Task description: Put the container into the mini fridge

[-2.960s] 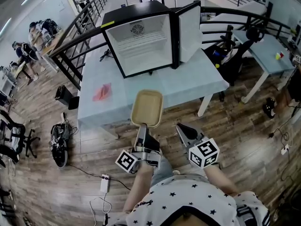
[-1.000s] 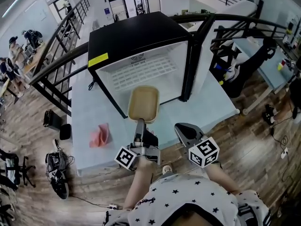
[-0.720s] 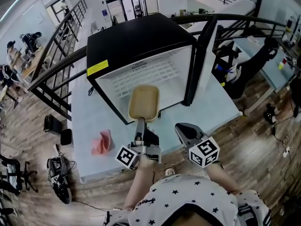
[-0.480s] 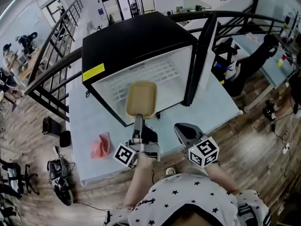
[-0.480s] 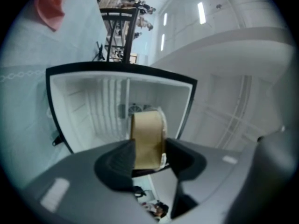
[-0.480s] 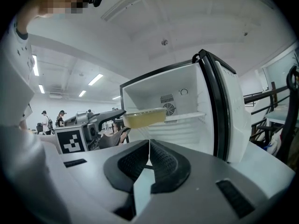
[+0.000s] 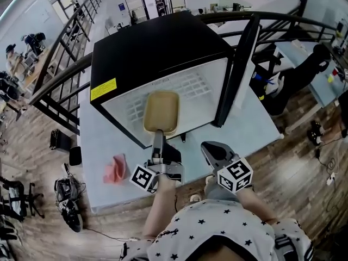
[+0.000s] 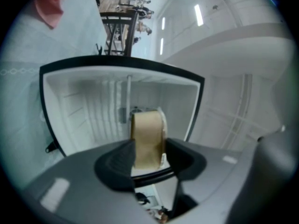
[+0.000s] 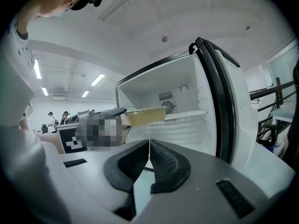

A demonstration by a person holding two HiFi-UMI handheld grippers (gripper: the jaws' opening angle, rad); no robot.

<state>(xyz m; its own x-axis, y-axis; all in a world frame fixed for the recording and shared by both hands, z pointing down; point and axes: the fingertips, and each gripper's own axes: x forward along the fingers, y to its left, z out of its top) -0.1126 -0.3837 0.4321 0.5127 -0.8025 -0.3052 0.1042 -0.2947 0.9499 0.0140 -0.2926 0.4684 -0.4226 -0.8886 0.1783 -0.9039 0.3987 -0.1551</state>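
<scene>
My left gripper (image 7: 158,136) is shut on the near edge of a tan, shallow rectangular container (image 7: 161,111), held out level at the mouth of the mini fridge (image 7: 157,42). The fridge is black with a white inside and a wire shelf (image 7: 182,86), and its door (image 7: 242,64) stands open to the right. In the left gripper view the container (image 8: 147,136) sits edge-on between the jaws of the left gripper (image 8: 148,150), in front of the fridge's open cavity (image 8: 88,111). My right gripper (image 7: 209,148) hangs back to the right, shut and empty (image 9: 149,155); in its view the container (image 9: 145,115) crosses the opening.
The fridge stands on a pale blue table (image 7: 109,140) with a pink cloth (image 7: 115,168) near its front left edge. A black railing (image 7: 60,75) runs behind the table. Another desk (image 7: 326,86) stands at the right and people (image 7: 13,64) stand far off at the left.
My left gripper has carried the container forward, from over the table's front to the fridge's opening. My right gripper has come forward alongside, and the fridge looms larger.
</scene>
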